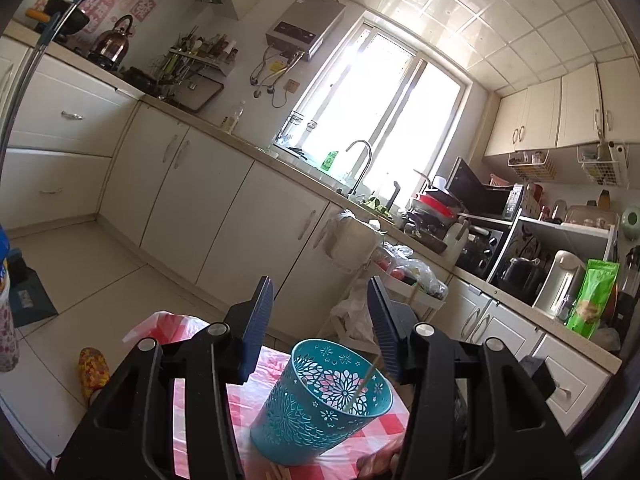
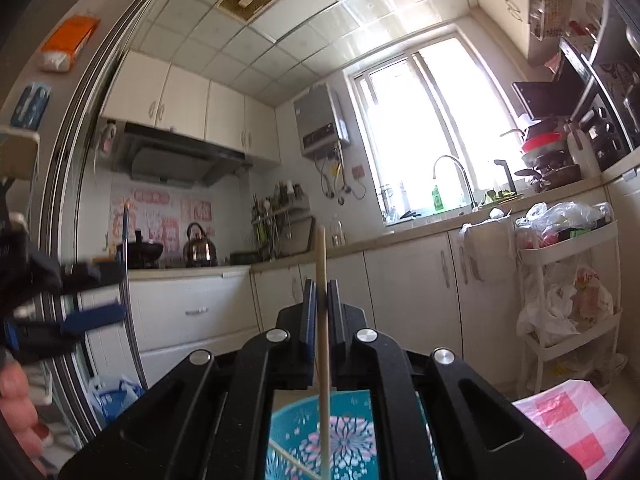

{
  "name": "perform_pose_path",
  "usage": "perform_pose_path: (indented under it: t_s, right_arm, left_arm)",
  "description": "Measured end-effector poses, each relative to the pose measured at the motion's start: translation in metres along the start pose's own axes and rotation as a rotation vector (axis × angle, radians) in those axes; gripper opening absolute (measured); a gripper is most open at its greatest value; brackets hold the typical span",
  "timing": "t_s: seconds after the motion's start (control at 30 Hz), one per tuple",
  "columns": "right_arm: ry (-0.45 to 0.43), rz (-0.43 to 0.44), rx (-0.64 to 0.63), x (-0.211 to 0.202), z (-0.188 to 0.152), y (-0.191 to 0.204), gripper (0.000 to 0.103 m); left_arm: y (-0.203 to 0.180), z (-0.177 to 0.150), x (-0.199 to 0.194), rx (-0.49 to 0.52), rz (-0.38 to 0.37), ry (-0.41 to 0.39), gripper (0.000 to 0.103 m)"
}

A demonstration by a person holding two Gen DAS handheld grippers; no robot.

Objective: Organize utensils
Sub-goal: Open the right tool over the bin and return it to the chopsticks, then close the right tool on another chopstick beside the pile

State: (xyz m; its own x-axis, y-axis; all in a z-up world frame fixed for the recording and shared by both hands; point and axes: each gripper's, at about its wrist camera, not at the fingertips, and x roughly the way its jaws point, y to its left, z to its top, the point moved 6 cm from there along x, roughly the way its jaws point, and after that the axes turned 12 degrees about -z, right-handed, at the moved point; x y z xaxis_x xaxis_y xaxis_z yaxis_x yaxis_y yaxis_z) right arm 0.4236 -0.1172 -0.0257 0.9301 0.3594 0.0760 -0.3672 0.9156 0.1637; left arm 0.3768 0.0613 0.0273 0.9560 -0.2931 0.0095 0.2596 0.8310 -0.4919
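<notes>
Chopstick poised over the teal holder, second tool standing apart above it

The right tool (image 2: pixel 320 300) points about level toward the window, its pads nearly together and clamped on an upright wooden chopstick (image 2: pixel 323 344), whose top rises above the pads and whose lower end reaches down into the teal holder (image 2: pixel 344 440) directly below. The left tool (image 1: pixel 320 320) also points level, its jaws parted with nothing between them, the holder (image 1: pixel 320 396) below and between the fingers, untouched. The holder tilts on the red-checked desk (image 1: pixel 360 456); one thin stick (image 1: pixel 362 384) leans inside it. The holder's base is cut off behind the right tool's body. A blurred fingertip (image 2: pixel 14 392) shows at the left edge of the right view, its hand cut off.
</notes>
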Motion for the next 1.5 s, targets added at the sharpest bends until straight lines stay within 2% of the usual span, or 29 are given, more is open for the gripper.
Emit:
perform_pose_path:
  t_s: [0.03, 0.1, 0.27, 0.33, 0.53, 0.57, 0.63, 0.73, 0.77, 0.87, 0.9, 0.93, 1.0, 1.03, 1.1, 1.3, 1.5]
  right_arm:
    - [0.010, -0.002, -0.016, -0.004, -0.003, 0.003, 0.018]
    - [0.025, -0.002, -0.033, -0.010, -0.009, 0.007, 0.027]
    - [0.079, -0.025, -0.059, -0.033, -0.014, 0.006, 0.029]
    - [0.088, -0.035, -0.063, -0.045, -0.013, 0.006, 0.040]
    - [0.149, -0.054, -0.097, -0.082, -0.016, 0.008, 0.049]
    - [0.170, -0.062, -0.105, -0.089, -0.019, 0.008, 0.050]
    - [0.215, -0.089, -0.123, -0.098, -0.026, 0.007, 0.066]
    - [0.324, -0.140, -0.142, -0.109, -0.039, 0.002, 0.078]
    - [0.372, -0.162, -0.155, -0.112, -0.047, 0.000, 0.079]
    - [0.498, -0.206, -0.207, -0.112, -0.074, -0.005, 0.079]
    - [0.539, -0.216, -0.219, -0.110, -0.084, -0.006, 0.075]
    - [0.592, -0.210, -0.227, -0.107, -0.095, -0.007, 0.062]
    - [0.681, -0.205, -0.237, -0.101, -0.115, -0.009, 0.048]
    - [0.707, -0.198, -0.236, -0.099, -0.121, -0.010, 0.036]
    - [0.773, -0.175, -0.225, -0.095, -0.135, -0.009, 0.026]
    - [0.857, -0.150, -0.244, -0.094, -0.162, -0.003, 0.024]
    - [0.905, -0.141, -0.265, -0.094, -0.173, 0.002, 0.023]
  left_arm:
    - [-0.001, 0.000, 0.000, 0.004, 0.004, 0.002, 0.046]
    - [-0.005, 0.002, -0.004, 0.010, 0.012, 0.004, 0.046]
    - [-0.013, 0.004, -0.014, 0.025, 0.020, 0.007, 0.046]
    - [-0.018, 0.005, -0.017, 0.033, 0.021, 0.010, 0.046]
    - [-0.024, 0.003, -0.025, 0.047, 0.032, 0.031, 0.047]
    - [-0.025, 0.002, -0.026, 0.051, 0.034, 0.035, 0.047]
    - [-0.028, -0.001, -0.027, 0.060, 0.038, 0.047, 0.049]
    - [-0.024, -0.010, -0.026, 0.078, 0.058, 0.093, 0.053]
    - [-0.020, -0.015, -0.025, 0.083, 0.074, 0.114, 0.054]
    - [0.005, -0.038, -0.020, 0.077, 0.150, 0.220, 0.055]
    - [0.012, -0.045, -0.019, 0.068, 0.170, 0.251, 0.055]
    - [0.019, -0.053, -0.018, 0.064, 0.189, 0.283, 0.055]
    - [0.030, -0.069, -0.014, 0.071, 0.221, 0.354, 0.055]
    - [0.035, -0.078, -0.012, 0.076, 0.234, 0.391, 0.055]
    - [0.044, -0.097, -0.006, 0.088, 0.253, 0.469, 0.055]
    - [0.058, -0.146, 0.009, 0.105, 0.264, 0.648, 0.055]
    - [0.054, -0.177, 0.016, 0.133, 0.249, 0.746, 0.055]
